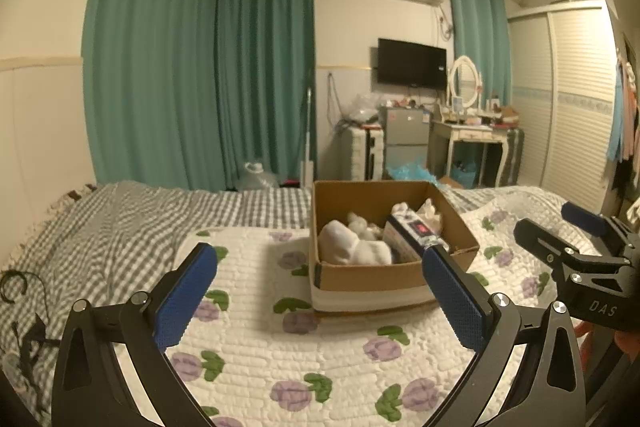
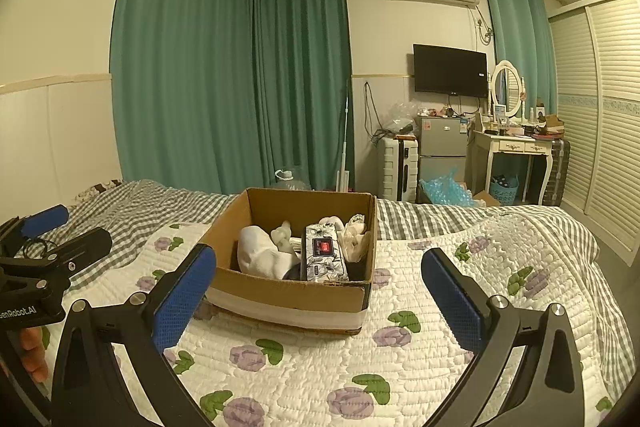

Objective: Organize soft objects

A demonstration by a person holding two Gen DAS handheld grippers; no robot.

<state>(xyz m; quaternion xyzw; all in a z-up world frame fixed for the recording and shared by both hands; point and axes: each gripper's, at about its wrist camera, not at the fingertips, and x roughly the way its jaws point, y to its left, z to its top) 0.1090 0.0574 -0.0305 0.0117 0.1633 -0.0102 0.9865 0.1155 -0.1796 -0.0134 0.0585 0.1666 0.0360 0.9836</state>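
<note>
The left gripper (image 1: 320,287) hovers above the quilt with its jaws spread wide apart, holding nothing and touching nothing; its two blue pads (image 1: 186,301) frame the cardboard box (image 1: 360,277) from the near side. The right gripper (image 2: 319,289) is in the same state, jaws wide apart and empty, raised over the floral quilt (image 2: 304,359) just in front of the box. Each gripper also shows at the edge of the other's view, to either side of the box. The one cardboard box sits on the quilt on the bed (image 2: 460,223), open at the top, with a white band along its near lower wall. Inside the box lie the soft objects: one large white bundle (image 2: 260,257) at the left side of the box, one smaller knotted white piece (image 2: 282,235) behind it, one cream crumpled piece (image 2: 356,233) at the right wall, and one flat floral-printed packet with a red label (image 2: 324,257) between them. A further white item (image 2: 332,221) near the box's back wall may be a separate piece, though the view is too small to be sure. Nothing soft lies on the quilt outside the box. Well beyond the box stand green curtains (image 2: 224,67), one wall television (image 2: 450,71) and one dressing table (image 2: 516,147).
</note>
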